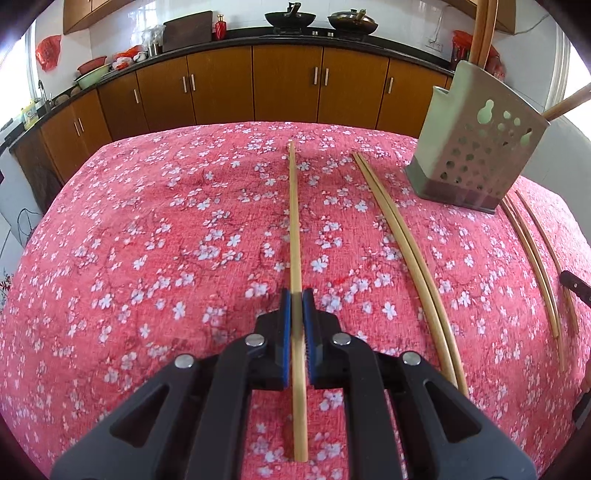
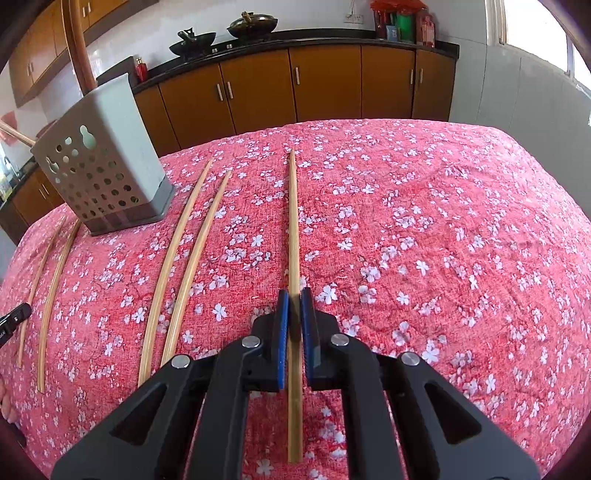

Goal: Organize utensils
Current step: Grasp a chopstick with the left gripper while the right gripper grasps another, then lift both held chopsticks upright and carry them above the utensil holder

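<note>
While no writing is legible, each claw clamps a pale bamboo chopstick: left gripper (image 1: 297, 299) holds chopstick (image 1: 294, 221), right gripper (image 2: 294, 297) another chopstick (image 2: 293, 229), above the floral tablecloth (image 1: 147, 240).

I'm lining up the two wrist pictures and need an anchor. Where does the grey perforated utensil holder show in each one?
Left wrist view: the grey perforated utensil holder stands upper right on the red floral tablecloth, right of two loose bamboo chopsticks.
Right wrist view: the holder stands upper left, left of two loose chopsticks.
Shared landmark: the two black woks on the far counter.
</note>
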Available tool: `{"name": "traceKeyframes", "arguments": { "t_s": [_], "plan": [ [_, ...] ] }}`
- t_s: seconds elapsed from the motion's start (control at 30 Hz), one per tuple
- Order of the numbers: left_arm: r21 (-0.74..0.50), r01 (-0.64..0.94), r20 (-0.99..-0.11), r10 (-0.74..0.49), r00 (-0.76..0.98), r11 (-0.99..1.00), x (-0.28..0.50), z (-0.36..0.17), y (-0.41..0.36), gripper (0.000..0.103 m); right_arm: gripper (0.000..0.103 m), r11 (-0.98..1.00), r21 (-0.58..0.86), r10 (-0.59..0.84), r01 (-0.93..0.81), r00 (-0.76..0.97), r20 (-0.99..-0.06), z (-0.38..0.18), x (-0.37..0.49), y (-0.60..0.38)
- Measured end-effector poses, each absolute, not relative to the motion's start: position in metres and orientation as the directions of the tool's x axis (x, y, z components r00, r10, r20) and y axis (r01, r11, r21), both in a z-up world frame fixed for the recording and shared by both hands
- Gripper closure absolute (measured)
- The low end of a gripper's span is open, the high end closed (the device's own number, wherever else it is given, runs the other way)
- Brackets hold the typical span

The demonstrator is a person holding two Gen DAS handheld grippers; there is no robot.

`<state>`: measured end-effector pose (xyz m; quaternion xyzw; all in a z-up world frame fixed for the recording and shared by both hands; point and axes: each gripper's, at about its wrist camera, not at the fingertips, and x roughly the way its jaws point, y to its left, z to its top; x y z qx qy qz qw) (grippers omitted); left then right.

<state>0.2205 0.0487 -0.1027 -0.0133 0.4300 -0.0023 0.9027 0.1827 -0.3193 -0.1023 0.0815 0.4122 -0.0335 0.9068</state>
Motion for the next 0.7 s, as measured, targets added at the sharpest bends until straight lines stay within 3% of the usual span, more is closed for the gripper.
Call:
{"name": "traceKeyframes", "arguments": {
  "t_s": [0.37, 0.7],
  "plan": [
    [0.003, 0.001, -0.761, 0.002, 0.648, 1.000, 0.217, -0.093, 0.050, 0.095, 0.095, 0.986, 0.102, -0.019, 0.133, 0.692, -0.722, -0.087, 0.179, -0.318],
    [-0.012, 0.014, -0.575, -0.019, 0.818, 1.000, 0.207, 0.007, 0.058, 0.095, 0.095, 0.990, 0.084, -0.054, 0.117, 0.842, -0.537, 0.001, 0.177, -0.319]
  ]
}}
